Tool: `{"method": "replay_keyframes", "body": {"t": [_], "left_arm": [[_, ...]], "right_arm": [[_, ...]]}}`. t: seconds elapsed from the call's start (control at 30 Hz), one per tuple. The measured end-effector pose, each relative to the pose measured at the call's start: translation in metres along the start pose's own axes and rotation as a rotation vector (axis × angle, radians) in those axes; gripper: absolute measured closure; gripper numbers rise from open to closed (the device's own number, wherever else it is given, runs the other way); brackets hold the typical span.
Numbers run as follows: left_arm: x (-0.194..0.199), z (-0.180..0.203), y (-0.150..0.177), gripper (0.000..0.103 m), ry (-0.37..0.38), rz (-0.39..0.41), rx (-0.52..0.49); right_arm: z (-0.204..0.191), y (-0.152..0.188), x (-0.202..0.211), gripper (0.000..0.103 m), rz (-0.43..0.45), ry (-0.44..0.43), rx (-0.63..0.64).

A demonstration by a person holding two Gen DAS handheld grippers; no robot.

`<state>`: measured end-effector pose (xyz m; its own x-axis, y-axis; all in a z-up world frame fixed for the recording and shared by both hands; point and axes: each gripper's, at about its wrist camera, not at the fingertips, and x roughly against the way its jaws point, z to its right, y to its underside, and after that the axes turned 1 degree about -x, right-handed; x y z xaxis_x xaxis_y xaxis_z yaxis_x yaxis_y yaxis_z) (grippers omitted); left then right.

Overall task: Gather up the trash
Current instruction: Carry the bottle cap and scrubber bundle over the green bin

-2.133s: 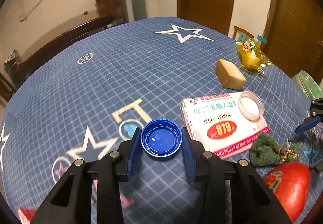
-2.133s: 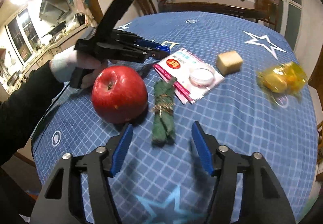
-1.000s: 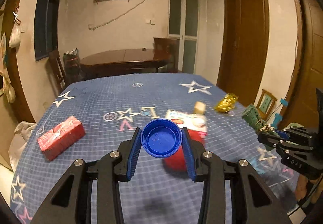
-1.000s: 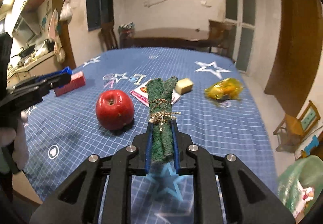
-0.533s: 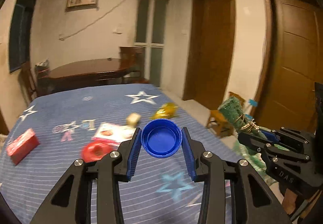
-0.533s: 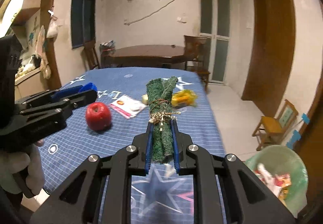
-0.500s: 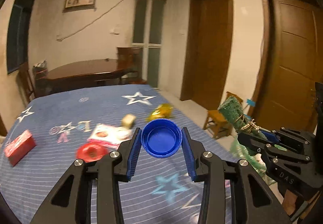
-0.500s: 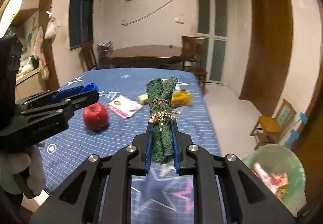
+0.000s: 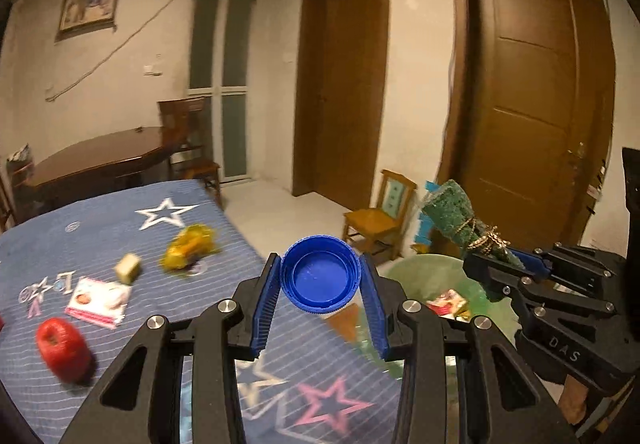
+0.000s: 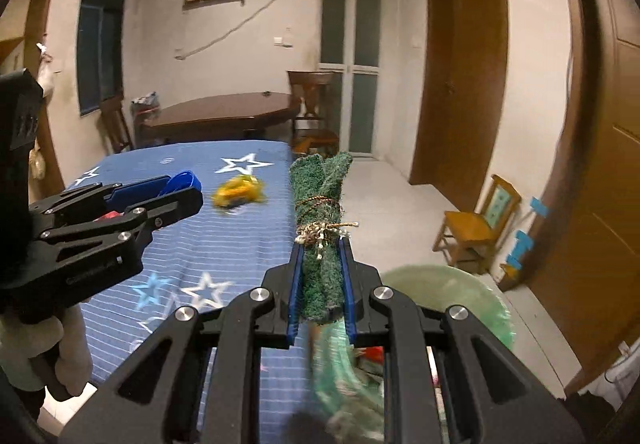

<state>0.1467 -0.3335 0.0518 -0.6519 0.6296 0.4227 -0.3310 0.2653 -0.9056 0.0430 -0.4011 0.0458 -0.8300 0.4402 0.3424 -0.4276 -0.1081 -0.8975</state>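
The green plastic-lined trash bin [image 10: 472,284] below the right gripper [image 10: 322,284] is partly hidden and blurred; the trash inside cannot be identified. The red round apple [image 9: 62,344], left of the left gripper [image 9: 320,298], is smeared.

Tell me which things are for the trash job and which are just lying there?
For the job:
- round blue plastic bottle cap, held in the left gripper
- green fuzzy bundle tied with string, held in the right gripper
- pale green trash bag beside the table

Just lying about:
- red apple
- tan block
- small wooden chair

Green bundle [image 10: 322,244] between blue fingers [image 10: 295,292]
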Motion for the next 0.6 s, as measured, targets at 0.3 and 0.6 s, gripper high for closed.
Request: {"method": "replay_keyframes", "body": {"t": [0.3, 0.6], "left_arm": [[-0.065, 0.074, -0.002, 0.062, 0.047, -0.083, -0.093], [-0.112, 0.101, 0.005, 0.062, 0.074, -0.156, -0.12]], "right_arm": [[0.064, 0.013, -0.012, 0.088, -0.088, 0.061, -0.064], [0.096, 0.026, -0.029, 0.088, -0.18, 0.084, -0.099]]}}
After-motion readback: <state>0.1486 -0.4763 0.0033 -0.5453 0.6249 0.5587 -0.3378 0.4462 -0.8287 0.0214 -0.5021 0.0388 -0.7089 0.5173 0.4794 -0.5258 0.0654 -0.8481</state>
